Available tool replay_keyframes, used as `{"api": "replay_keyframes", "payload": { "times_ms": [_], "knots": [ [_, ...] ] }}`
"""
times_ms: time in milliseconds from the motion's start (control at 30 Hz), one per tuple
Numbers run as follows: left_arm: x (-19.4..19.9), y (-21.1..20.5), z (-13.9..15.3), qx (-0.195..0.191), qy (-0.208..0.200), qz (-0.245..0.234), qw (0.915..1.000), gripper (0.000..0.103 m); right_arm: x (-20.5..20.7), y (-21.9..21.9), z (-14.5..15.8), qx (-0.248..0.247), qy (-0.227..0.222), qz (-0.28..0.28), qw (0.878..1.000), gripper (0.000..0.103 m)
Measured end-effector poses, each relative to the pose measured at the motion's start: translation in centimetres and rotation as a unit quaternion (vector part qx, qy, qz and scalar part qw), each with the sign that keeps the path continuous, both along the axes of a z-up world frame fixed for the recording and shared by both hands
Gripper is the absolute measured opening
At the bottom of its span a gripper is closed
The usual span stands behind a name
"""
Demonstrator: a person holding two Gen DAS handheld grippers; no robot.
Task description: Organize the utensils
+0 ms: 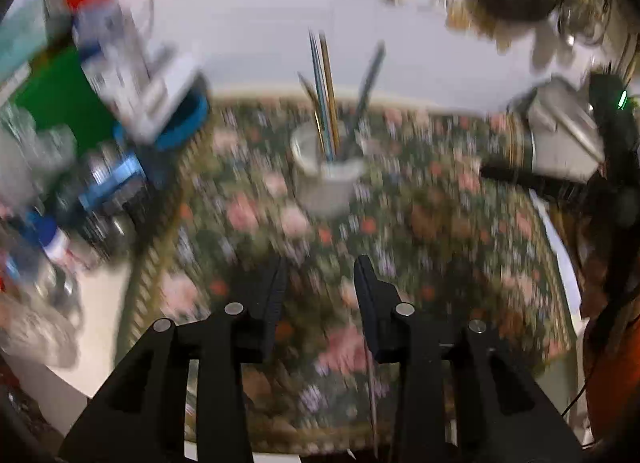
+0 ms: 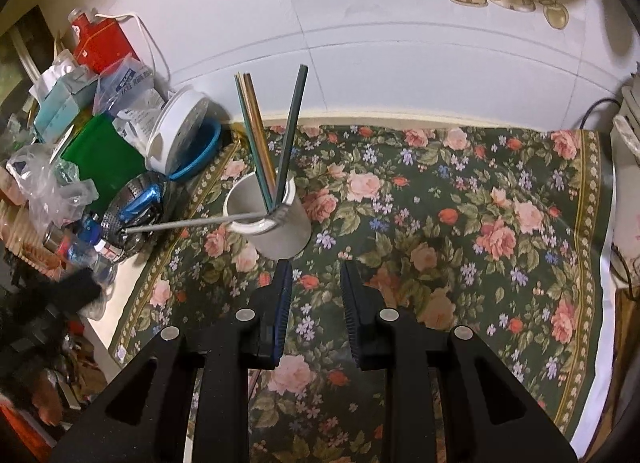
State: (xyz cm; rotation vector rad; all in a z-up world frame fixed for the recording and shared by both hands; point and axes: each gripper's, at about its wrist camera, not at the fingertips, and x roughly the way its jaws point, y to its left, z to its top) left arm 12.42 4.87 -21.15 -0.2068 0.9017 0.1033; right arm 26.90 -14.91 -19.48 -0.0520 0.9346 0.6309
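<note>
A white cup (image 2: pixel 276 231) stands on the floral cloth (image 2: pixel 440 223) near the back wall. It holds several chopsticks (image 2: pixel 256 143), a dark utensil handle (image 2: pixel 292 131) and a metal utensil (image 2: pixel 180 224) that lies across the rim pointing left. My right gripper (image 2: pixel 316 263) is open and empty, just in front of the cup. The left wrist view is blurred; it shows the same cup (image 1: pixel 328 179) farther ahead with its chopsticks (image 1: pixel 324 99). My left gripper (image 1: pixel 320 263) is open and empty above the cloth (image 1: pixel 400 243).
Clutter fills the left side: a white lidded container (image 2: pixel 180 131), a blue bowl (image 2: pixel 204 155), a green box (image 2: pixel 100 159), a red tin (image 2: pixel 102 43), plastic bags and a metal steamer (image 2: pixel 136 207). A white appliance (image 2: pixel 628 135) stands at the right edge.
</note>
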Motion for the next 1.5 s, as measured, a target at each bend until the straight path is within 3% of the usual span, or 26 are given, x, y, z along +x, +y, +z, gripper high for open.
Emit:
{"api": "replay_keyframes", "payload": {
  "times_ms": [267, 367, 533, 800, 900, 1200, 1500],
  "knots": [
    [3.2, -4.2, -9.4, -0.016, 0.087, -0.045, 0.995, 0.034, -2.4, -0.6, -2.9, -0.036, 0.023, -0.007, 0.999, 0.023],
    [4.5, -5.4, -12.0, -0.021, 0.116, -0.055, 0.9915, 0.024, -3.1, -1.1, -3.7, -0.042, 0.032, -0.011, 0.999, 0.023],
    [5.0, -6.6, -13.2, -0.015, 0.132, -0.067, 0.9888, 0.008, -3.8, -2.2, -4.5, -0.046, 0.042, -0.02, 0.998, 0.023],
    [5.8, -6.9, -13.3, -0.051, 0.129, -0.072, 0.9876, 0.005, -3.8, -3.2, -4.0, -0.047, 0.032, -0.028, 0.998, 0.023],
    [6.1, -7.5, -12.0, -0.049, 0.114, -0.075, 0.9895, 0.005, -3.6, -3.4, -3.5, -0.044, 0.027, -0.027, 0.998, 0.023],
    [4.9, -7.8, -1.5, 0.008, -0.025, -0.068, 0.9973, 0.004, -2.8, -3.3, -1.3, -0.036, -0.004, -0.011, 0.999, 0.023],
    [4.9, -4.5, 8.1, 0.023, -0.147, -0.009, 0.9887, 0.004, -2.5, -2.4, 2.5, -0.017, -0.06, 0.019, 0.998, 0.023]
  ]
}}
